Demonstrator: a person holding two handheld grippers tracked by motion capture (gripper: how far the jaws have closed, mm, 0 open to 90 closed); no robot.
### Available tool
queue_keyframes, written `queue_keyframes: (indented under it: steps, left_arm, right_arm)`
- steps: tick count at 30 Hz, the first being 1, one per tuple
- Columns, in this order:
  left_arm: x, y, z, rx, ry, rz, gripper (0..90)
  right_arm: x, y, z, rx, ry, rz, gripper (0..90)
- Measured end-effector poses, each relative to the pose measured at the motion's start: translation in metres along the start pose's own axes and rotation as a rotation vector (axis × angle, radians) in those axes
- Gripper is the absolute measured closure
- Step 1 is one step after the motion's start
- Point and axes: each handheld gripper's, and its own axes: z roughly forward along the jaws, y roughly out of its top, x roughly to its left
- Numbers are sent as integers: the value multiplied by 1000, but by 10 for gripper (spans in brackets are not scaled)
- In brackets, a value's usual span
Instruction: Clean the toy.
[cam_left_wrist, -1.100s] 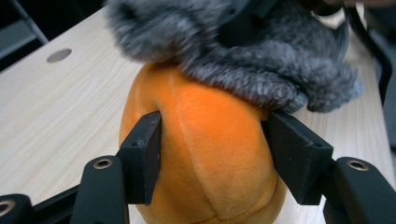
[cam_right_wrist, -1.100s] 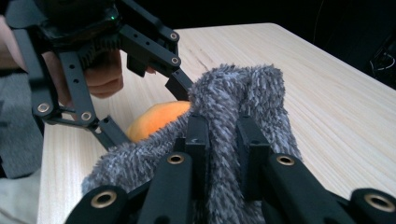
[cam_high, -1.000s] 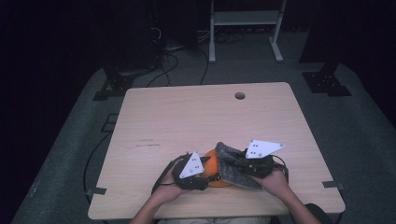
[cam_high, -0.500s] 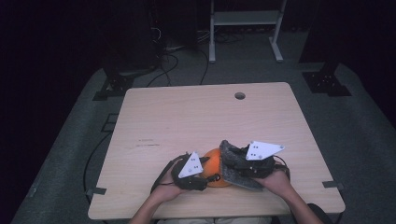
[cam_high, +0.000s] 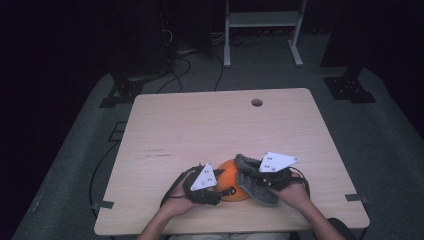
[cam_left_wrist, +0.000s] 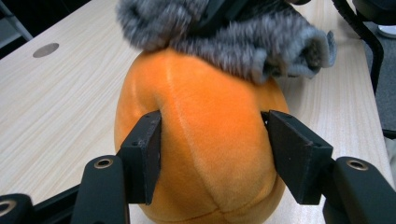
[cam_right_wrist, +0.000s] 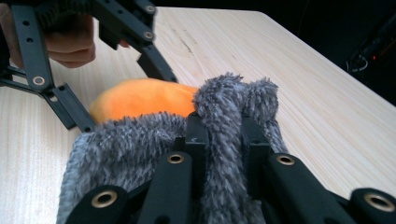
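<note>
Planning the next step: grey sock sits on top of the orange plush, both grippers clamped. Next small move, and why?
Probably draw the right gripper and its pinched sock further down over the plush ball. The left gripper holds the ball steady on the table, and the sock covers just its top.

Left gripper (cam_high: 222, 191): black link-bar frame, flat rectangular black jaw pads (cam_left_wrist: 148, 154), brass-coloured pivot rivets, white-grey three-cornered plate on top with small dark dots. Right gripper (cam_high: 248, 176) — same build, black arms, brass rivets, same pale plate, black cable looping off its side. Forearms bare — no sleeves seen in high view.
</note>
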Motion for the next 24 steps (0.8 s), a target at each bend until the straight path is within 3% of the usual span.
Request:
queue_keyframes:
  steps: [4,6,8,11,13,15,20,22,24]
  left_arm:
    - [2,-1,-3,-10,-26,-20,343]
    - [7,5,-4,-16,-42,-90,210]
    - [11,8,-5,-51,-40,-155,174]
    - [13,6,-1,-35,-5,-151,223]
    - [12,3,0,-29,4,-134,300]
    - [12,2,-1,-17,15,-141,331]
    - [18,-5,-4,-12,21,-194,343]
    - [18,-5,-3,-15,23,-200,343]
    - [17,-4,-2,-15,26,-191,342]
  right_arm:
    - [-11,-9,-10,8,-20,73,773]
    - [-8,-9,-10,3,-11,63,775]
    - [-3,-6,-9,-18,18,53,775]
    - [5,0,-6,-53,79,30,773]
    - [6,1,-5,-36,72,18,773]
    - [0,-3,-8,-23,64,52,774]
    - [-16,-21,-21,38,-7,124,774]
    - [-15,-21,-24,-1,13,155,773]
    - [-10,-14,-24,-54,61,148,772]
